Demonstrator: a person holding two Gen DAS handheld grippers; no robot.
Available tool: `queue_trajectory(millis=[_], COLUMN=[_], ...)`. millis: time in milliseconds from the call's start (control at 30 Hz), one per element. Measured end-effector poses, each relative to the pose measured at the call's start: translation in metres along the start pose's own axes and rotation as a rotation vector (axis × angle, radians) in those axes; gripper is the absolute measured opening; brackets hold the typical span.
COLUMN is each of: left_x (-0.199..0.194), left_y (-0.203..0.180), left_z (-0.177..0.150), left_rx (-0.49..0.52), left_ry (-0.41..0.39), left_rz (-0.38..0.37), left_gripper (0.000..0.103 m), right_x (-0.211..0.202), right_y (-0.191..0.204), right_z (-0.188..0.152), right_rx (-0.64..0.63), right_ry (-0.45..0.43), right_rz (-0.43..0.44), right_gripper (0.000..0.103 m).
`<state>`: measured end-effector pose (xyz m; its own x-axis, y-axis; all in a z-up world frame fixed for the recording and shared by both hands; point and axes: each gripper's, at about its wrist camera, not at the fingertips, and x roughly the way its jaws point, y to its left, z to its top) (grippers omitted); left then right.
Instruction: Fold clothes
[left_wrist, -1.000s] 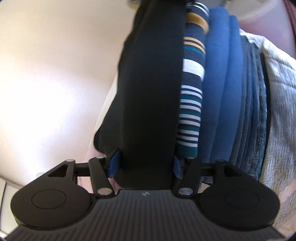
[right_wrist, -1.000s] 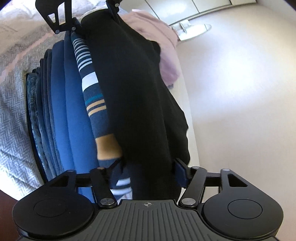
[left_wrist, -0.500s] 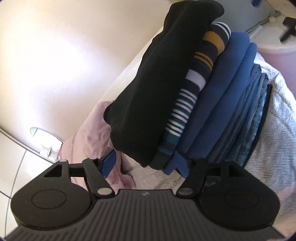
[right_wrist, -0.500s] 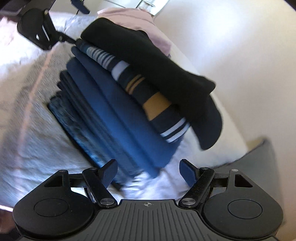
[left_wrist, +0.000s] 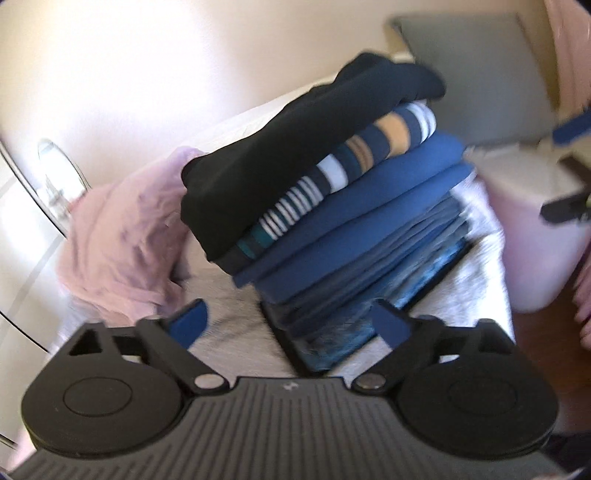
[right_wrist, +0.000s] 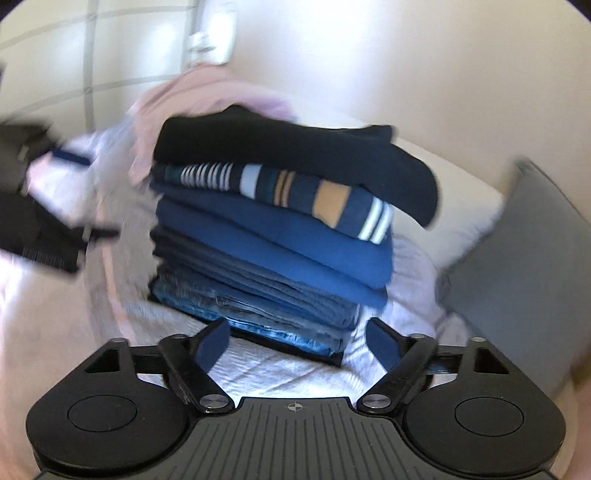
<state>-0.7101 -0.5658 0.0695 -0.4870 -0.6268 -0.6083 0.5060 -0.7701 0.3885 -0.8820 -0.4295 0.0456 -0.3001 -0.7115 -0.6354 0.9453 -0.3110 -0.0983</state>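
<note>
Clothes (right_wrist: 273, 236) sat in a folded stack on the bed (right_wrist: 288, 373), just ahead of both my grippers, long edges running across my right gripper (right_wrist: 295, 343). Both jaws had just been opening and stood wide with nothing between them, the left gripper (left_wrist: 291, 321) included. A soft black top (right_wrist: 295, 155) drooped over striped knit and denim.

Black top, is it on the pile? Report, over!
Both jaws just opened, empty. Black top on pile. Pink cloth beside it.
</note>
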Motion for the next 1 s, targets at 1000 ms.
queue_trajectory(millis=[1000], left_x=[-0.119], left_y=[-0.006], left_z=[0.008], left_rx=[-0.325], left_ry=[-0.027], left_rz=[-0.043], left_gripper=[0.101], right_x=[-0.122], right_y=[0.045], right_z=[0.014], right_rx=[0.326], right_ry=[-0.049], right_rz=[-0.061], right_gripper=[0.092])
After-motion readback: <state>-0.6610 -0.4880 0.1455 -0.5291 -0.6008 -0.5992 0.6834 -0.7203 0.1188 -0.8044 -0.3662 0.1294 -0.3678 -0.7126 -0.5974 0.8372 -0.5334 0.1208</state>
